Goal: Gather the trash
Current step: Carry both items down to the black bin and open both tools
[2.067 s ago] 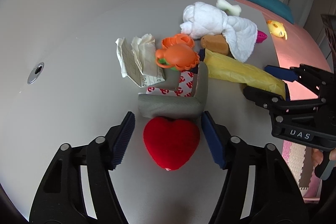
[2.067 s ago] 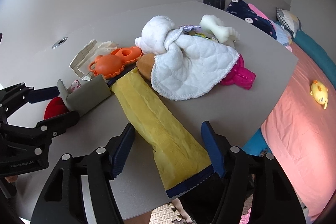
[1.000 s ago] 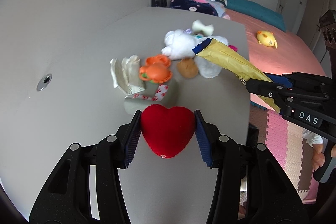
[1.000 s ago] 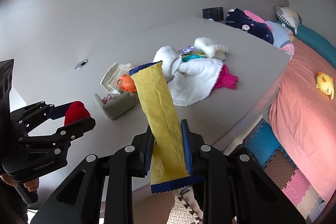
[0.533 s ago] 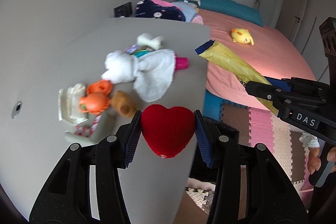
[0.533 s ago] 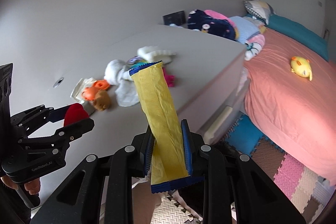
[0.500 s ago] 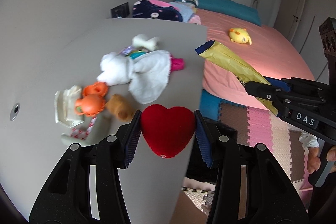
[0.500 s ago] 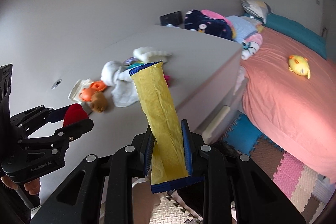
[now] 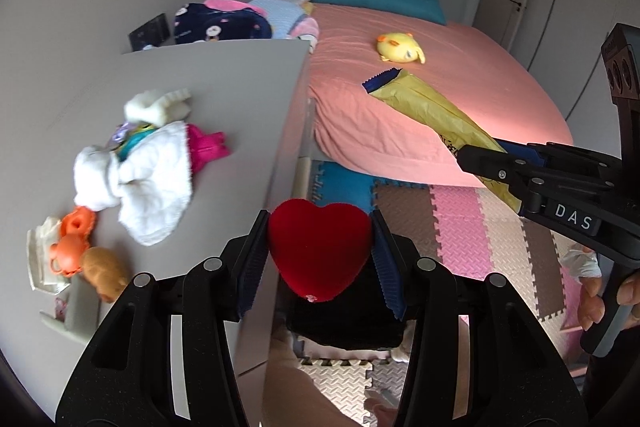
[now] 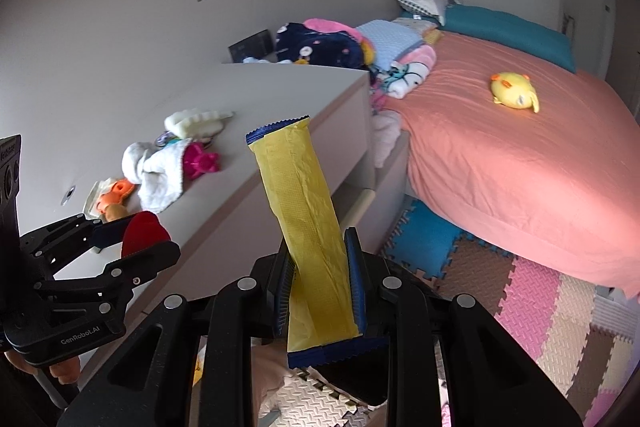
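Note:
My left gripper (image 9: 319, 261) is shut on a red heart-shaped box (image 9: 319, 249), held in the air past the edge of the grey table (image 9: 224, 83). My right gripper (image 10: 319, 285) is shut on a long yellow wrapper (image 10: 304, 223) with blue ends, which stands up between the pads. In the left wrist view the same wrapper (image 9: 428, 115) sticks out of the right gripper at the right. In the right wrist view the left gripper (image 10: 132, 235) with the heart (image 10: 144, 227) shows at the lower left. Below both grippers sits a dark container (image 9: 344, 323), partly hidden by the fingers.
On the table lie a white cloth (image 9: 152, 179), a pink toy (image 9: 206, 147), orange toys (image 9: 72, 243), a bone-shaped toy (image 9: 156, 107) and crumpled paper (image 9: 40, 259). A bed with a pink sheet (image 10: 520, 155) and a yellow plush (image 10: 514, 91) stands to the right. Foam mats (image 10: 532, 303) cover the floor.
Both grippers have swung away from the table toward the bed side, carrying the heart and the wrapper. The table's clutter has slid to the left in both views, and the floor mats have come into sight.

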`<state>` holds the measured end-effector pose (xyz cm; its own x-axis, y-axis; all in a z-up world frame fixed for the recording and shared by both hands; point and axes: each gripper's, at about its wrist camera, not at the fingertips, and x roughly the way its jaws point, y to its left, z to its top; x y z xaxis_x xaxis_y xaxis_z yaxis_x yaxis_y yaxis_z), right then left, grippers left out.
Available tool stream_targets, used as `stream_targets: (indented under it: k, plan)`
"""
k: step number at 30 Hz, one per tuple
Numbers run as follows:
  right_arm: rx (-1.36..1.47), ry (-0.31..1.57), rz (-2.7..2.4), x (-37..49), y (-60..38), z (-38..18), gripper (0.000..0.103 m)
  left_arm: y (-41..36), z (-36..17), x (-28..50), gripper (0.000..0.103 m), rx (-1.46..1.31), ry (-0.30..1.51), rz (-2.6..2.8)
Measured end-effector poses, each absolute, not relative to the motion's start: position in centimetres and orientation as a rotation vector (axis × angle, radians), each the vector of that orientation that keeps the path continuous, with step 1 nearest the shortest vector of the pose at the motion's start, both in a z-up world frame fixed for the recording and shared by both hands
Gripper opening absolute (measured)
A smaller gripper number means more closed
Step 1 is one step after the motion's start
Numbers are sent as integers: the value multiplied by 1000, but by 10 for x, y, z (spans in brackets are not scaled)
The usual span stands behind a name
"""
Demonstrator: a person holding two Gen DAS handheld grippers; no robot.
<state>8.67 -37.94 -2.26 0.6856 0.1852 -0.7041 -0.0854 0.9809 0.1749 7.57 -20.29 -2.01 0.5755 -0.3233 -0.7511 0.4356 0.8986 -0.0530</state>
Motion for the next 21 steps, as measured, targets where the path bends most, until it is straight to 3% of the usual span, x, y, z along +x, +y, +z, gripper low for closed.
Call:
stream_targets:
  k: [16, 18, 19, 20, 21]
  plan:
    - [233, 890, 25, 101, -433, -56, 26, -260, -57, 92, 49, 181, 955, -563]
    - [241, 898, 4, 103, -434, -59, 39, -263, -63, 91, 50, 194, 982, -580]
    - [234, 897, -18, 103, -436, -58, 58, -264, -67, 92, 61, 209, 1008, -587]
    - [217, 895, -47, 102, -437, -57, 69, -265, -71, 92, 87, 224, 1034, -578]
    - [183, 887, -82, 100, -435, -55, 69, -263, -72, 92, 96, 231, 1042, -567]
